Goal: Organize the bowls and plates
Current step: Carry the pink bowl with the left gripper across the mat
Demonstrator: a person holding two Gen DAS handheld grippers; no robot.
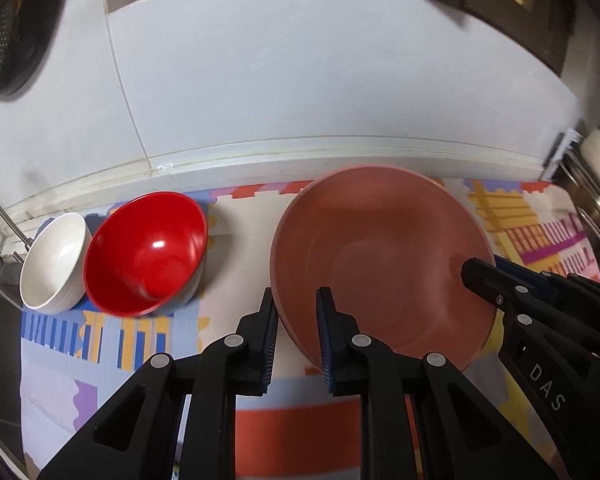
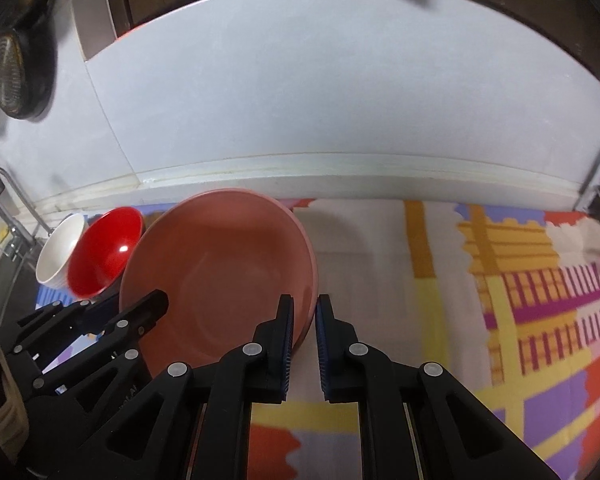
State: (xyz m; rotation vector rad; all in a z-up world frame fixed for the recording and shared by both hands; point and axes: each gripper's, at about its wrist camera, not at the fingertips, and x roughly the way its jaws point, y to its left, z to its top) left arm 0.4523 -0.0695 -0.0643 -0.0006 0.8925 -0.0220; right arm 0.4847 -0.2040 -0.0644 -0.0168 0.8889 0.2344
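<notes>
Lettering reading "DAS" runs along the black body of the right gripper (image 1: 482, 280) where it enters the left wrist view from the right; no other writing can be read with certainty. A pink plate (image 1: 384, 256) sits tilted over a patterned mat (image 1: 100, 360) on the counter (image 1: 260, 164), its far rim raised toward the pale wall (image 1: 300, 80). The left gripper (image 1: 298, 340) straddles the plate's near-left rim, one finger outside it and one over the dish, with the blue pads standing apart, so it is open around the edge rather than pressed on it. In the right wrist view the right gripper (image 2: 303, 340) has the plate's right rim (image 2: 310, 304) between its narrowly spaced pads; they appear clamped on it, though the contact itself is hard to make out. A red bowl (image 1: 146, 254) rests tipped on its side to the left of the plate, near it but apart, and a white bowl (image 1: 54, 262) leans just beside the red one, touching or nearly so. Metal rack wires (image 1: 596, 216) show at the right edge of the counter.
</notes>
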